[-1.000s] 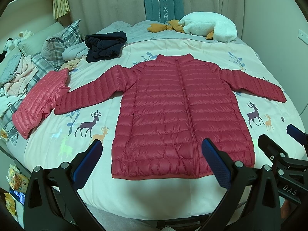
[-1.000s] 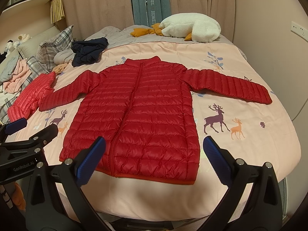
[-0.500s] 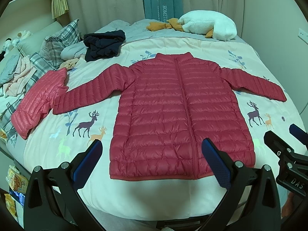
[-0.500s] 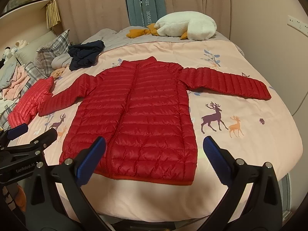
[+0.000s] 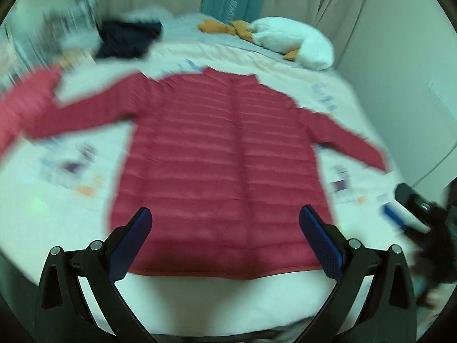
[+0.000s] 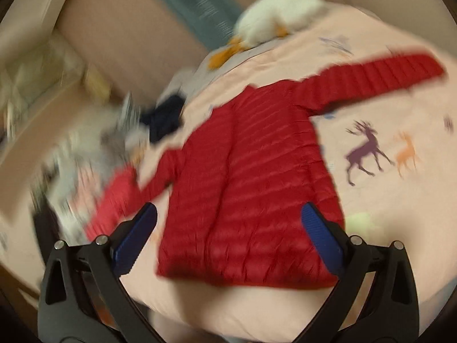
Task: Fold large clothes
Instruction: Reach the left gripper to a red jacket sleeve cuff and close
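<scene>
On the bed (image 5: 200, 297) we find the jacket (image 5: 222, 171) spread flat, sleeves out, both claws, left (image 5: 225, 243) and right (image 6: 228, 240), apart and empty; we judge a hasty grab risks pinching the sheet too.

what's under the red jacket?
The red puffer jacket lies flat, sleeves spread, on the pale deer-print bedspread, which shows all around it. Whatever is directly beneath its body is covered; no bulge suggests anything. Both tools are open and clear of it.
</scene>
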